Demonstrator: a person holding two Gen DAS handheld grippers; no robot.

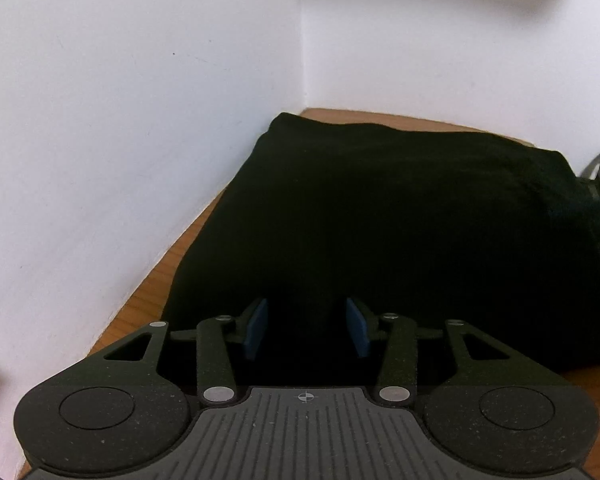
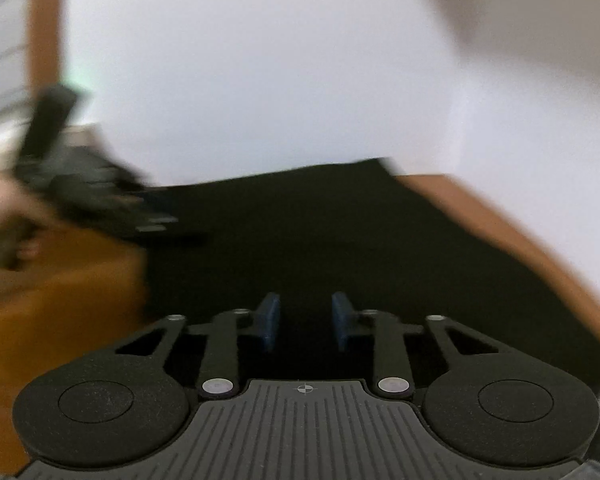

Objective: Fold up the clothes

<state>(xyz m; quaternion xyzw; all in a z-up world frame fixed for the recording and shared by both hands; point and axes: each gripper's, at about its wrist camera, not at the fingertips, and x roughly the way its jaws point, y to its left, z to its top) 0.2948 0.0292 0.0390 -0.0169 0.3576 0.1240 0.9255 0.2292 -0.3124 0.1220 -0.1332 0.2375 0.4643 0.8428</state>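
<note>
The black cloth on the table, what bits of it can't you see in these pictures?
- Left wrist view: the black cloth is so dark that its folds vanish; its near edge hides behind the left gripper.
- Right wrist view: motion blur smears the cloth's edges; the other gripper at the left is a smudge.
- Between the right gripper fingers: too dark to tell whether cloth is pinched.

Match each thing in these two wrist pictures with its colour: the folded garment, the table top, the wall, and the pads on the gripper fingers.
Things:
1. garment
2. table
3. wall
4. pads

Colours:
A. white
B. blue
C. black
D. orange-brown

Pairs: 1-C, 2-D, 3-A, 4-B
</note>
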